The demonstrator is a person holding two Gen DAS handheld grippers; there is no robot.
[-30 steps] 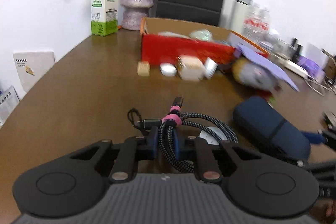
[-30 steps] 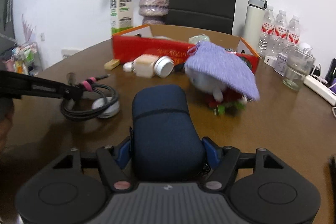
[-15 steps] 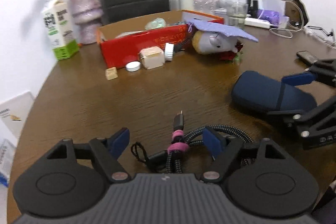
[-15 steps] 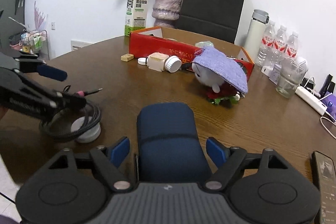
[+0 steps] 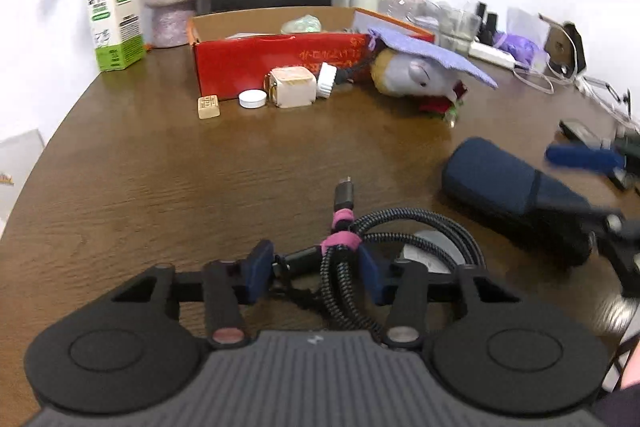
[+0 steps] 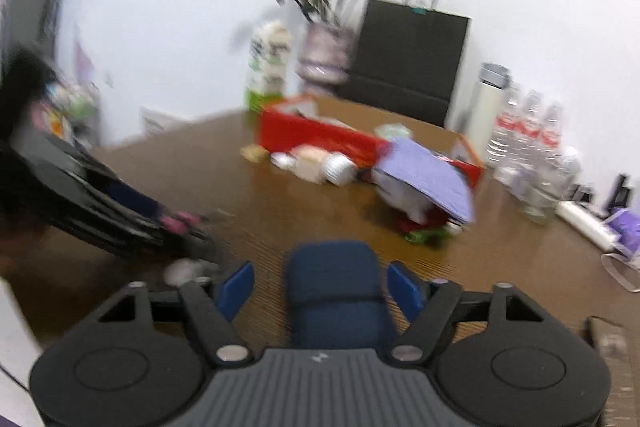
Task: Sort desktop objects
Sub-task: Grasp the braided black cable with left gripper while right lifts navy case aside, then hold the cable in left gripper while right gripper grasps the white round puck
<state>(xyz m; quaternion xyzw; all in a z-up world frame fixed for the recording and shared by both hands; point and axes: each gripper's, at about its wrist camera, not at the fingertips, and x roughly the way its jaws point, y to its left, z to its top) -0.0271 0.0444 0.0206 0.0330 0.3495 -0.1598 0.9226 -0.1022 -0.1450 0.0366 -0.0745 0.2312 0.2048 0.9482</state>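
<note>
Left of the red box (image 5: 280,65), nothing concerns us. On the desk (image 5: 160,179) before it, our left gripper (image 5: 316,277) straddles the coiled cable (image 5: 400,227), not visibly clamping; loops may snag. Right gripper (image 6: 320,291) is spread around the blue pouch (image 6: 336,291); closing off-centre may push it away.

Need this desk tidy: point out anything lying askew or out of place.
A plush toy lies tipped on its side against the red box, with a small jar toppled next to it and its loose white lid on the table.
</note>
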